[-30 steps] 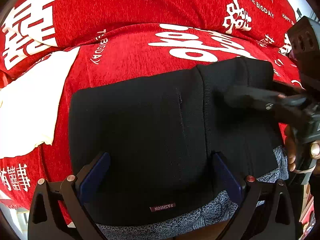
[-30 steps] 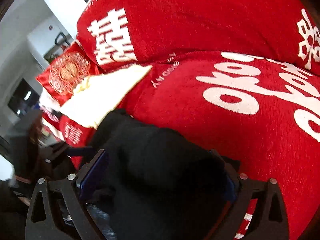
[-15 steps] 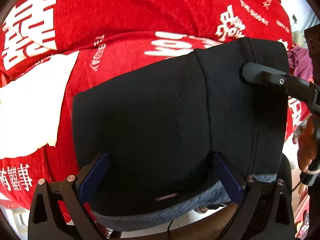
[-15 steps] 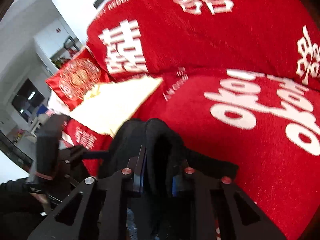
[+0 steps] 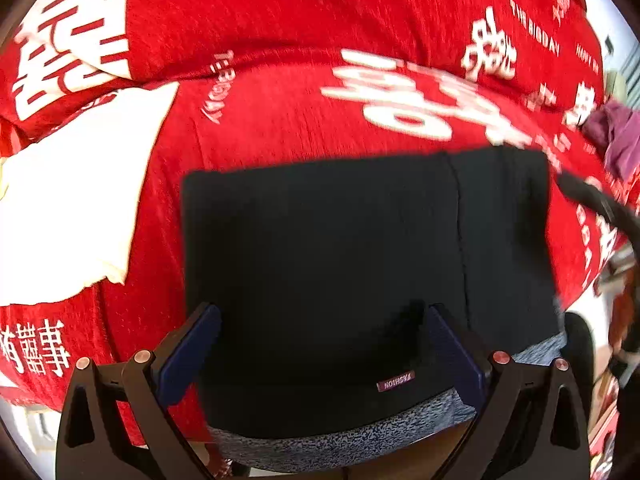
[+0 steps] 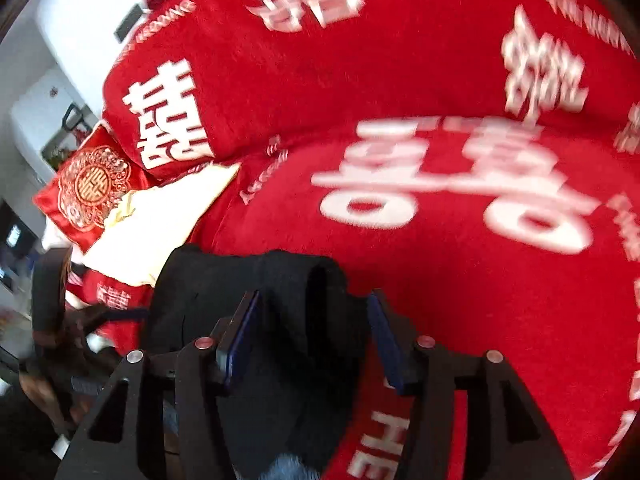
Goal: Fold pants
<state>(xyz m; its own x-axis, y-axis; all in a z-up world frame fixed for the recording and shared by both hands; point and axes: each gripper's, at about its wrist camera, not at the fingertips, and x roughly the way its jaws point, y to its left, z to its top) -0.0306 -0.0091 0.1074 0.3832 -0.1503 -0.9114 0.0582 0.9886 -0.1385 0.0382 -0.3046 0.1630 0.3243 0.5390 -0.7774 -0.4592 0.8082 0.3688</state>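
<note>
Black pants (image 5: 328,264), already doubled into a compact rectangle, lie on a red sofa cover (image 5: 280,120) printed with white characters, as the fold appears to be in its closing stage. The left gripper (image 5: 320,344) stands with its blue pads spread wide, the garment's near edge lying between them and a small "FASHION" label (image 5: 395,381) just ahead of its right finger; the pads do not visibly pinch the cloth. In the right wrist view, the right gripper (image 6: 314,334) has its fingers partly apart, a raised roll of the pants' edge (image 6: 304,280) sitting between them; whether the pads still touch the fabric cannot be told. A grey marled lining (image 5: 352,440) shows along the pants' edge nearest the left gripper. To that gripper's left rests a cream cloth (image 5: 68,204); far to its right, a purple item (image 5: 620,136). An embroidered red cushion (image 6: 90,190) sits well to the left of the right gripper. The next move probably calls for flattening the raised edge so the stack lies even, or one more fold over. No container is in view.
</note>
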